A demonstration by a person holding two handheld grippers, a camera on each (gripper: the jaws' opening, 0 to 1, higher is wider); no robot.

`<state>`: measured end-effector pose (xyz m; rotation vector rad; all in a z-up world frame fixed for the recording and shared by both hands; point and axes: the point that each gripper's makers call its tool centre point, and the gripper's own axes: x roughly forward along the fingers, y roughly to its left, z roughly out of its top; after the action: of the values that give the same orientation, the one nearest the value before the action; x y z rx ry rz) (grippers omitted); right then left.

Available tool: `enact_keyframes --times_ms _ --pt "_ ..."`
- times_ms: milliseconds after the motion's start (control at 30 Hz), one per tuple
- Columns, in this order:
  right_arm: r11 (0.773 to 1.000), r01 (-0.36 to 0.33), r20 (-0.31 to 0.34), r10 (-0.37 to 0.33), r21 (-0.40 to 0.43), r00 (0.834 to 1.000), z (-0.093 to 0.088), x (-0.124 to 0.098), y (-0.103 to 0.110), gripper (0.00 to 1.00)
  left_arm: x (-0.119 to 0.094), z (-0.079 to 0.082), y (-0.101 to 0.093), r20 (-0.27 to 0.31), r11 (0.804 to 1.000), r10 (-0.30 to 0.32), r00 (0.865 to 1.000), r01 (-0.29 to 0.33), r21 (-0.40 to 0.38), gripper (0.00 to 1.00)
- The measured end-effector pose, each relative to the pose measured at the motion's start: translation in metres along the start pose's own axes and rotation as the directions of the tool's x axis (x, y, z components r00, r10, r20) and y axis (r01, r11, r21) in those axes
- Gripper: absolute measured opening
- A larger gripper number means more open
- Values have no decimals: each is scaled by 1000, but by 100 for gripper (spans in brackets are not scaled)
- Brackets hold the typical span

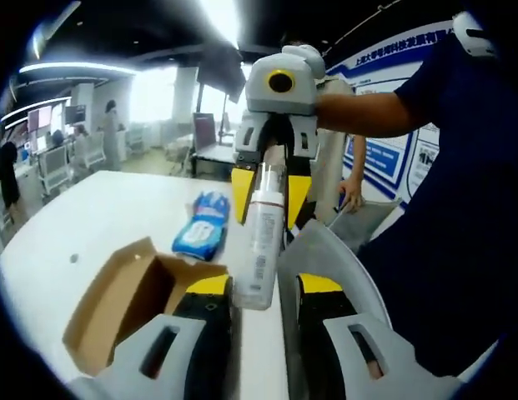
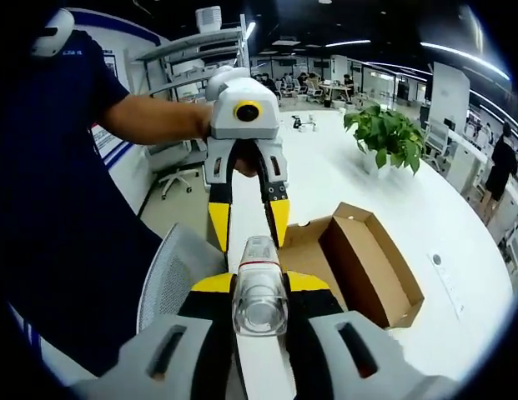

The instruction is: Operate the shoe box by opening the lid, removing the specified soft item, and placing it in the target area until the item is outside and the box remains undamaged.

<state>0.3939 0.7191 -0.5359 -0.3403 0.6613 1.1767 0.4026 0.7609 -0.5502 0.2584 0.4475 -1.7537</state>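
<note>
Now holding a clear plastic bottle (image 2: pixel 260 287) in mid-air above the white tabletop (image 2: pixel 342 179), gripped at one end by the right tool (image 2: pixel 259 287), yellow-padded jaws closed snugly on it. Lying lengthwise straight between the two tools, long axis running from the right tool toward the left tool (image 2: pixel 246 217). Left tool open wide, jaws spread on either side of the bottle's far end without pinching it, as far as can be judged. Seen from the left gripper view: bottle (image 1: pixel 260 242) white and labelled, cap end up at the right tool (image 1: pixel 269 196), bottom end reaching down between the left tool (image 1: pixel 257 287) jaws. Open cardboard shoe box (image 2: pixel 367 262) just beside and below. Blue soft pack (image 1: pixel 204 223) resting on the tabletop beyond the box, already outside.
</note>
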Motion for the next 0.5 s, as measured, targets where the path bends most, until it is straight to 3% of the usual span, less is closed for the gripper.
enact_keyframes --times_ms 200,500 --pt "999 31 -93 -29 18 995 -28 -14 -14 19 -29 -11 7 47 990 137 989 -136 -37 26" --pt "998 41 -185 -33 40 982 -56 -26 -20 19 -62 -33 -7 75 964 255 964 -248 -92 27"
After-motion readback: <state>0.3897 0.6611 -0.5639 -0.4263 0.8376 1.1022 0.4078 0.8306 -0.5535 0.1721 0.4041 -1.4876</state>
